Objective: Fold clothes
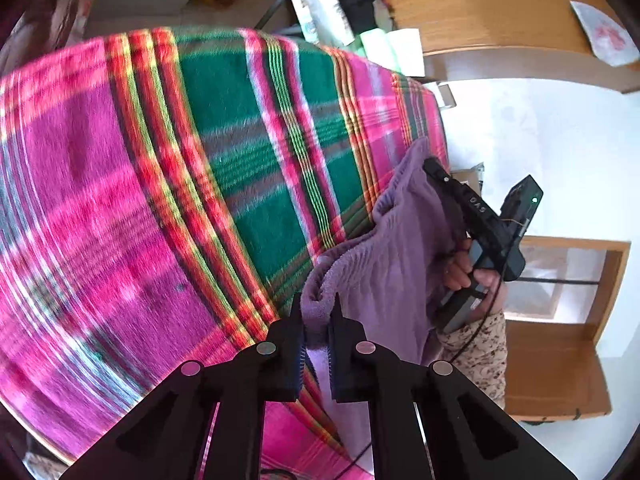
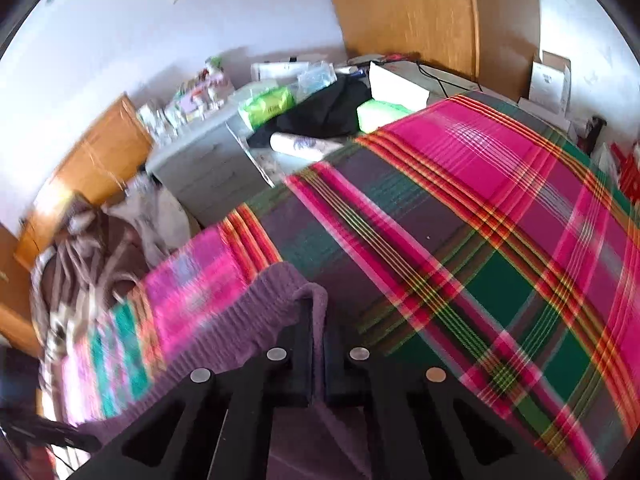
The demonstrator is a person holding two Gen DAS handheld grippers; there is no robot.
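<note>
A purple ribbed garment hangs off the near edge of a bed covered by a pink, green and red plaid blanket. My left gripper is shut on a fold of the garment's edge. In the same view a hand holds my right gripper against the garment's far corner. In the right wrist view the right gripper is shut on a fold of the purple garment, which stretches away to the left over the plaid blanket.
A wooden wardrobe stands behind the bed. A grey drawer unit at the bed's head carries packets, a black cloth and a green pack. A pile of brown clothes lies at the left. A low wooden shelf stands on the white floor.
</note>
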